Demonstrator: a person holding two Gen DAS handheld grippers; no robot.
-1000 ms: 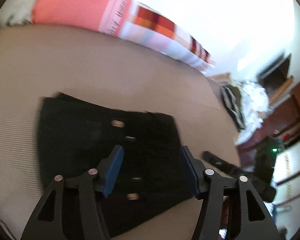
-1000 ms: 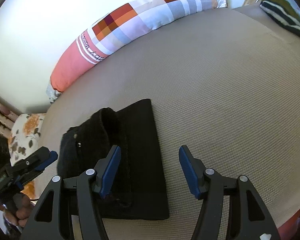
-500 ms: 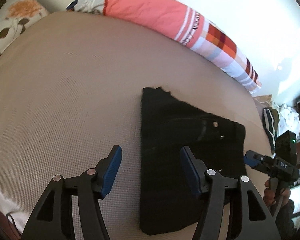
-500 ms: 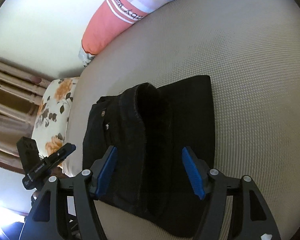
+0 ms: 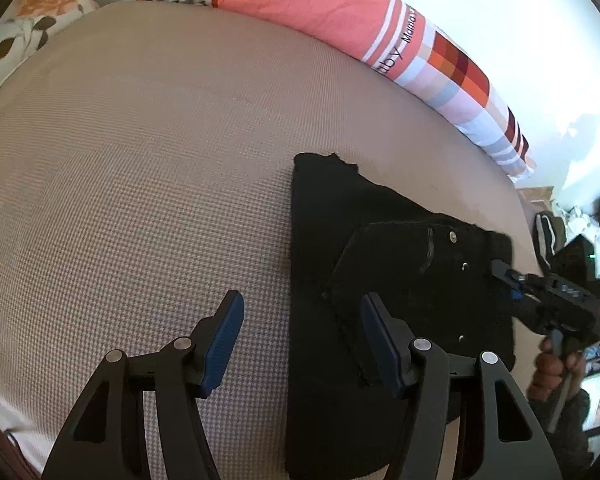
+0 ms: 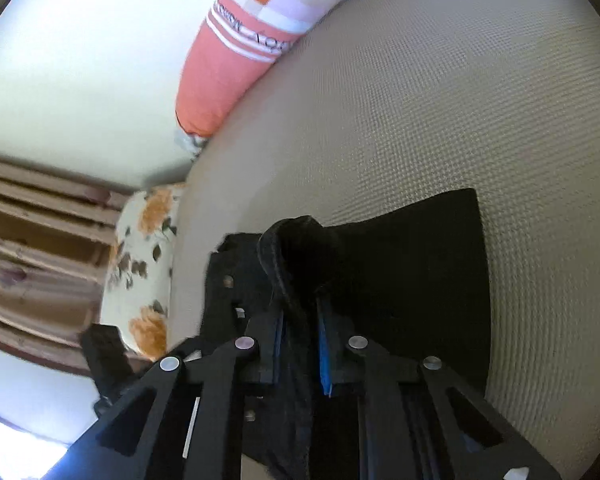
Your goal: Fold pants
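The black pants (image 5: pixel 380 264) lie folded on the beige bed (image 5: pixel 140 160), with metal buttons showing on the top layer. My left gripper (image 5: pixel 302 340) is open and empty, hovering over the left edge of the pants. In the left wrist view my right gripper (image 5: pixel 504 272) reaches onto the pants from the right. In the right wrist view my right gripper (image 6: pixel 298 344) is shut on a raised fold of the pants (image 6: pixel 400 272), near the waistband edge.
A long pink and checkered bolster (image 5: pixel 360 28) lies along the far side of the bed by the white wall. A floral pillow (image 6: pixel 144 264) sits at the bed's end. Clothes and furniture (image 5: pixel 568 224) stand beyond the bed's right side.
My right gripper has come down and shut on the raised fold of the pants. My left gripper has stayed open and shifted little over the left edge.
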